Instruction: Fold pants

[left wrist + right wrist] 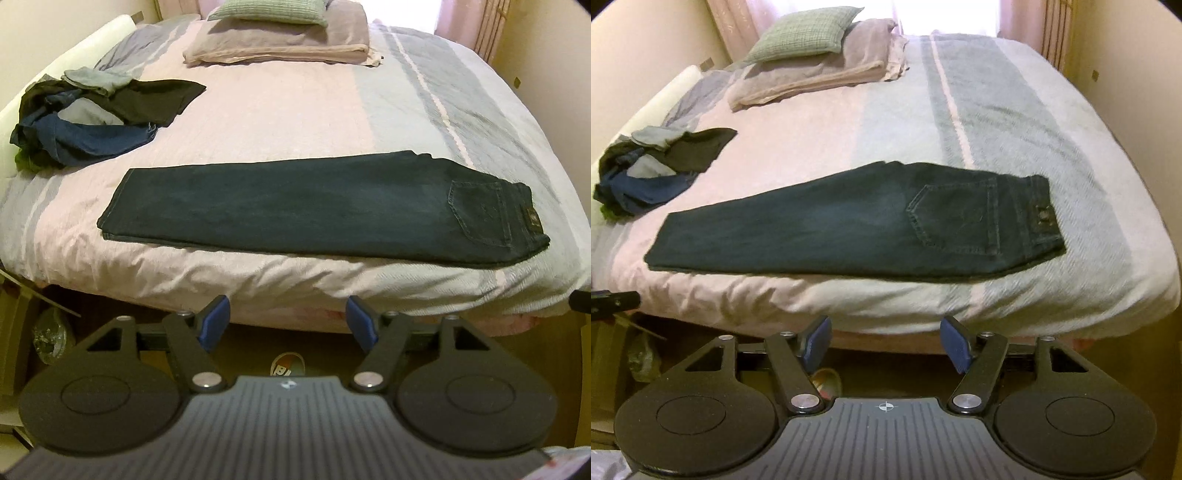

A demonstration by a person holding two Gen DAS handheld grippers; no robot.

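The dark blue pants (314, 206) lie flat on the bed (295, 110), close to the front edge, so they are easy to reach from where the person stands. One leg seems to be laid on top of the other, because the pants look like one long strip with only one back pocket (955, 218) showing on top. The waist end is at the right and the leg ends are at the left. That makes a neat shape to fold again, so my guess is that the first fold is done and a fold from end to end comes next. The left tool (288, 321) is held back from the bed, down in front of its edge, with its blue pads standing well apart and nothing between them. The right tool (886, 343) is the same: jaws apart, empty, and not touching the pants. Both point down toward the bed, most likely so the person can see the whole strip before picking a spot to grab. A messy pile of other clothes (92, 118) sits at the far left, well away from the pants, so it will not get mixed in. The pillows (812, 55) are at the far end of the bed, out of the way.
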